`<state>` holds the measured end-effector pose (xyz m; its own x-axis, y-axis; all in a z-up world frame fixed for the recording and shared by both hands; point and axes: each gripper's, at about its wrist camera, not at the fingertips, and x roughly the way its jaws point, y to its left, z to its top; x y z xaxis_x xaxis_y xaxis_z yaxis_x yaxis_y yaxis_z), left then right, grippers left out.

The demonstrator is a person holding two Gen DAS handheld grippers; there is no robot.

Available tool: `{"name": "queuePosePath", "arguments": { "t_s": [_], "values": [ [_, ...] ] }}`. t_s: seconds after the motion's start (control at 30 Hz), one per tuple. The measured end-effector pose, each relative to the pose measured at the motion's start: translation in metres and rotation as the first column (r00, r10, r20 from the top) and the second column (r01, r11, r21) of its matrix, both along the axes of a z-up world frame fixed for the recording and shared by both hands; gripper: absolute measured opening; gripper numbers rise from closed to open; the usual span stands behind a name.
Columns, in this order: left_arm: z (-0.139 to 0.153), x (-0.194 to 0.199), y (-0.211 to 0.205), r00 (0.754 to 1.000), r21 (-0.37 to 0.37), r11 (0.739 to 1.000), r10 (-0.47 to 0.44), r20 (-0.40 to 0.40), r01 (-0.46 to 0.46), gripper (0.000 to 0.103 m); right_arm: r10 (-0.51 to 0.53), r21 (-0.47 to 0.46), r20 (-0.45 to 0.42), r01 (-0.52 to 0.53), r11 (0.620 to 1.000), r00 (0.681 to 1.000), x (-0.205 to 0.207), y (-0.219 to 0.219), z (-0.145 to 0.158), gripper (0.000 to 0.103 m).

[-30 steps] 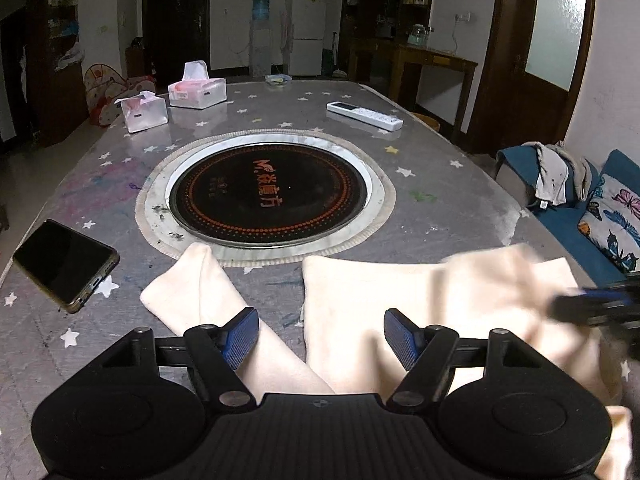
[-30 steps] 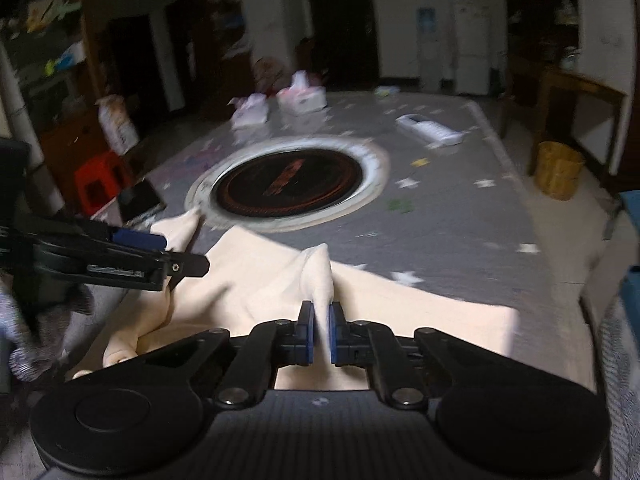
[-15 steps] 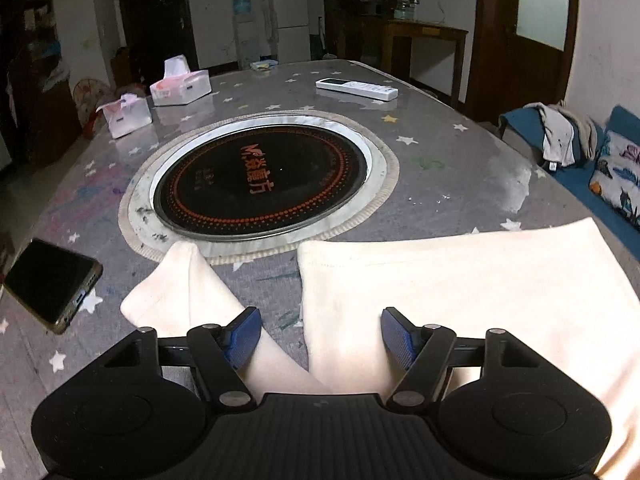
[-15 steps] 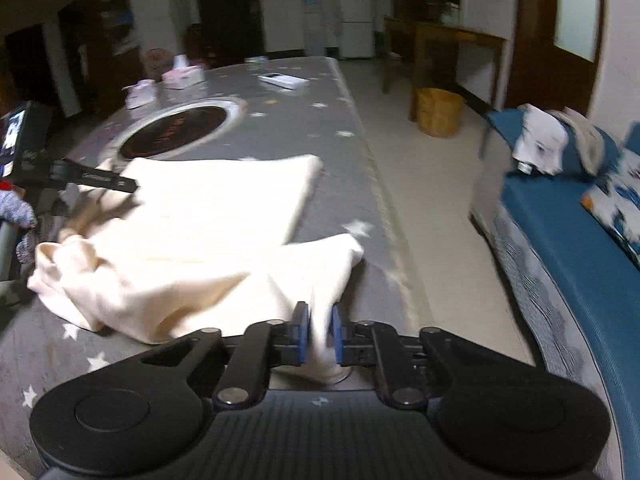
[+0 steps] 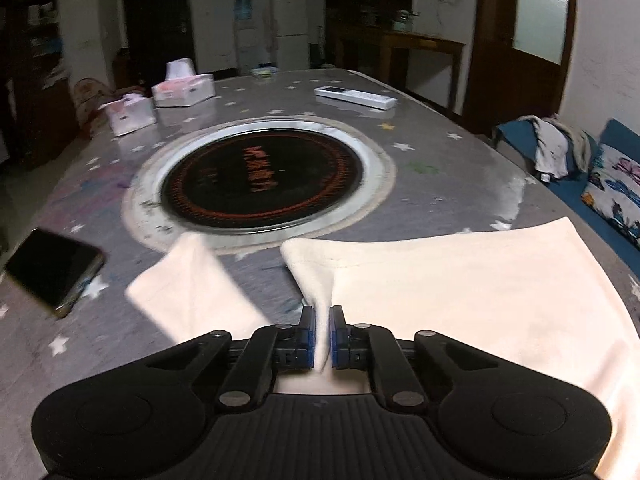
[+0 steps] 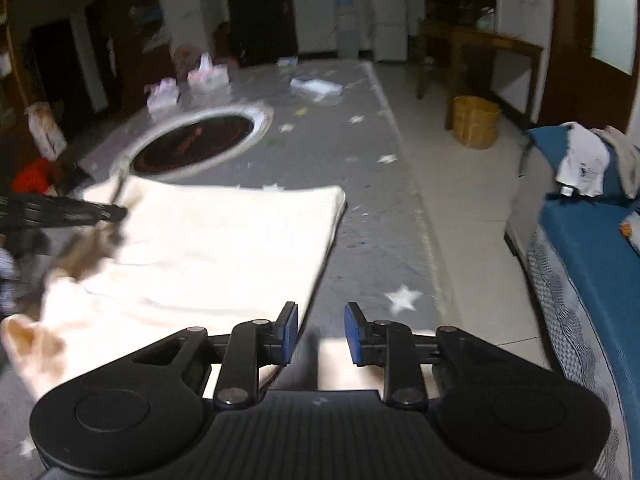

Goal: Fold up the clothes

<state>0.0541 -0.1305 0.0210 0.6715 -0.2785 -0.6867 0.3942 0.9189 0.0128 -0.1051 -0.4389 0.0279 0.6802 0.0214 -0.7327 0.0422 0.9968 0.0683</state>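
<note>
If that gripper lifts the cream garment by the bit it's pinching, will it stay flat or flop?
Probably flop: the cream garment already puckers into a soft ridge where the left gripper pinches it. It looks light, a thin layer lying flat on the table. Its loose sleeve would likely dangle.

Star-print table: cream garment, phone, remote.
</note>
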Motion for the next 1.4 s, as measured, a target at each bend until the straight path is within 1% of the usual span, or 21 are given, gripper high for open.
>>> {"name": "queuePosePath", "arguments": {
  "t_s": [0.07, 0.17, 0.33, 0.4, 0.47, 0.5, 0.53, 0.57, 0.63, 0.67, 0.73, 0.8, 0.87, 0.93, 1.07, 1.23, 1.33, 1.37, 1.4],
  "values": [
    [0.002, -0.001, 0.012, 0.999, 0.002, 0.999, 0.033, 0.004, -0.033, 0.007, 0.035, 0.000, -0.026, -0.035, 0.999, 0.999, 0.021, 0.006, -0.010, 0.025],
    [0.004, 0.002, 0.028, 0.996, 0.014, 0.996, 0.082, 0.016, -0.083, 0.006, 0.095, -0.005, -0.022, -0.095, 0.995, 0.995, 0.046, 0.021, -0.015, 0.024],
    [0.006, 0.011, 0.053, 0.988, 0.016, 0.988, 0.156, 0.000, -0.156, 0.006, 0.162, -0.052, -0.005, -0.162, 0.985, 0.987, 0.092, 0.053, -0.017, 0.021],
    [0.010, 0.010, 0.064, 0.986, -0.006, 0.986, 0.166, -0.012, -0.166, 0.011, 0.168, -0.055, -0.003, -0.168, 0.984, 0.986, 0.107, 0.062, -0.018, 0.021],
    [0.017, 0.006, 0.078, 0.983, -0.026, 0.983, 0.184, -0.003, -0.184, 0.011, 0.180, -0.066, -0.001, -0.180, 0.981, 0.984, 0.111, 0.068, -0.015, 0.022],
    [0.022, 0.002, 0.086, 0.980, -0.035, 0.980, 0.198, 0.010, -0.197, 0.017, 0.195, -0.076, 0.002, -0.194, 0.978, 0.981, 0.110, 0.071, -0.013, 0.022],
    [0.026, -0.001, 0.093, 0.977, -0.045, 0.977, 0.211, 0.023, -0.210, 0.021, 0.209, -0.086, 0.006, -0.208, 0.974, 0.978, 0.109, 0.075, -0.011, 0.023],
    [0.031, -0.004, 0.102, 0.972, -0.056, 0.972, 0.231, 0.033, -0.229, 0.031, 0.225, -0.086, 0.011, -0.223, 0.971, 0.974, 0.105, 0.077, -0.008, 0.024],
    [0.035, -0.009, 0.119, 0.958, -0.061, 0.958, 0.282, 0.048, -0.279, 0.042, 0.259, -0.075, 0.025, -0.256, 0.964, 0.966, 0.091, 0.080, 0.000, 0.024],
    [0.036, -0.010, 0.127, 0.950, -0.058, 0.950, 0.309, 0.053, -0.306, 0.045, 0.273, -0.073, 0.030, -0.271, 0.960, 0.961, 0.084, 0.081, 0.003, 0.024],
    [0.033, -0.011, 0.137, 0.939, -0.054, 0.939, 0.340, 0.039, -0.338, 0.046, 0.298, -0.067, 0.034, -0.296, 0.953, 0.954, 0.066, 0.082, 0.008, 0.025],
    [0.028, -0.009, 0.144, 0.934, -0.055, 0.933, 0.358, 0.008, -0.357, 0.054, 0.315, -0.058, 0.033, -0.313, 0.948, 0.949, 0.048, 0.082, 0.011, 0.028],
    [0.022, -0.008, 0.146, 0.931, -0.055, 0.930, 0.364, -0.018, -0.365, 0.055, 0.322, -0.051, 0.030, -0.320, 0.946, 0.946, 0.031, 0.082, 0.012, 0.029],
    [0.019, -0.005, 0.141, 0.930, -0.053, 0.928, 0.367, -0.032, -0.369, 0.055, 0.320, -0.046, 0.028, -0.319, 0.947, 0.947, 0.016, 0.080, 0.013, 0.031],
    [0.023, -0.002, 0.126, 0.932, -0.071, 0.930, 0.362, 0.001, -0.361, 0.053, 0.292, -0.044, 0.038, -0.290, 0.956, 0.956, -0.011, 0.075, 0.016, 0.033],
    [0.017, 0.020, 0.109, 0.936, -0.031, 0.935, 0.353, 0.003, -0.353, 0.052, 0.253, -0.021, 0.045, -0.253, 0.967, 0.966, -0.032, 0.066, 0.016, 0.033],
    [0.007, 0.037, 0.102, 0.936, -0.001, 0.936, 0.352, -0.022, -0.352, 0.052, 0.225, -0.008, 0.053, -0.225, 0.974, 0.973, -0.042, 0.060, 0.016, 0.033],
    [0.005, 0.038, 0.102, 0.935, 0.004, 0.935, 0.353, -0.023, -0.353, 0.050, 0.215, -0.002, 0.055, -0.215, 0.977, 0.975, -0.045, 0.058, 0.016, 0.033],
    [0.004, 0.039, 0.102, 0.935, 0.004, 0.935, 0.353, -0.021, -0.353, 0.039, 0.206, 0.002, 0.055, -0.206, 0.978, 0.977, -0.048, 0.056, 0.016, 0.033]
  ]
}}
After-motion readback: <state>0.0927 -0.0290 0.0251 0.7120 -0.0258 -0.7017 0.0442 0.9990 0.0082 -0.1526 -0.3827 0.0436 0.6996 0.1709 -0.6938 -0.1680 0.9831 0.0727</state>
